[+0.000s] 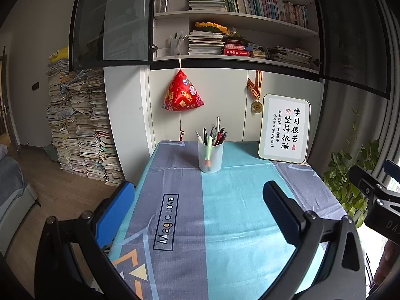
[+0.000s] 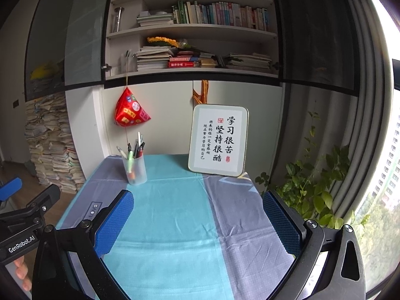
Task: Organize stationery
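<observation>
A translucent pen cup (image 1: 210, 157) (image 2: 137, 171) stands toward the back of the table, filled with several pens (image 1: 214, 135) (image 2: 133, 148). My left gripper (image 1: 200, 200) hovers over the near part of the tablecloth (image 1: 225, 212), open, with nothing between its fingers. My right gripper (image 2: 197, 215) is open too, and empty, well short of the cup, which sits ahead and to its left. Each gripper shows at the edge of the other's view: the right one at the right edge of the left wrist view, the left one at the left edge of the right wrist view.
A framed calligraphy board (image 1: 285, 128) (image 2: 219, 140) leans against the wall at the back right. A red pyramid ornament (image 1: 183, 93) and a medal (image 1: 256, 106) hang from the bookshelf. Paper stacks (image 1: 80, 125) fill the left floor; a plant (image 2: 312, 185) stands right of the table.
</observation>
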The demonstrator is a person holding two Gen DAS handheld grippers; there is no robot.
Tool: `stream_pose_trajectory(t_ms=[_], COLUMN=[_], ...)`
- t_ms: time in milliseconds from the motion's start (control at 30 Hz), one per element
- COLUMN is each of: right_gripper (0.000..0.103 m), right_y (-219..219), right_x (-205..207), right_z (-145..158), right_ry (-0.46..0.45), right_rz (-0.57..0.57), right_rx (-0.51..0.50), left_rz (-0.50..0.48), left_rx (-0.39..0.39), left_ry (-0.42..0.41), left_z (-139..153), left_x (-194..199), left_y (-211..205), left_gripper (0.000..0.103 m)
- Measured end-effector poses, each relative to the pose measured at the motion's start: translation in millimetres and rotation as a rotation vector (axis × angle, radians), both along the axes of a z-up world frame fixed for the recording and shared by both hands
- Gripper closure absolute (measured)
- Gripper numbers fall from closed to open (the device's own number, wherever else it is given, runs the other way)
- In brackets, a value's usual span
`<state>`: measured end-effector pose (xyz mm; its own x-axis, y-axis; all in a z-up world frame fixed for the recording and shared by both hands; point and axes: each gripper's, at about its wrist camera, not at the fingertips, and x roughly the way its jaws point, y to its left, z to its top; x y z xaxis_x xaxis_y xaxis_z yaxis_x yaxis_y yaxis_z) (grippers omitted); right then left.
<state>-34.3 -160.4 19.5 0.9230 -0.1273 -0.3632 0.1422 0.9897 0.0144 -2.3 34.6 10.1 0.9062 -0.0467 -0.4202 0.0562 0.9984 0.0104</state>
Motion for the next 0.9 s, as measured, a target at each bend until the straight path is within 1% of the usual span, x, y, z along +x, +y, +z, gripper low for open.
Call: stream_pose_trajectory(t_ms=[567,900], right_gripper=[0.000,0.000], right_y=[0.4,0.0], right_x=[-1.2,-0.5], right_z=[-6.3,-10.3], right_ry=[0.003,0.010], right_rz=[-0.014,-0.012], right_rx=[0.005,0.005], left_rz=[-0.003,-0.002], left_rx=[-0.018,-0.016], left_ry=[0.010,0.014], left_z=[-1.3,-2.4], left_x=[1.7,3.1], left_y=[0.2,-1.3], left_gripper=[0.001,0.001])
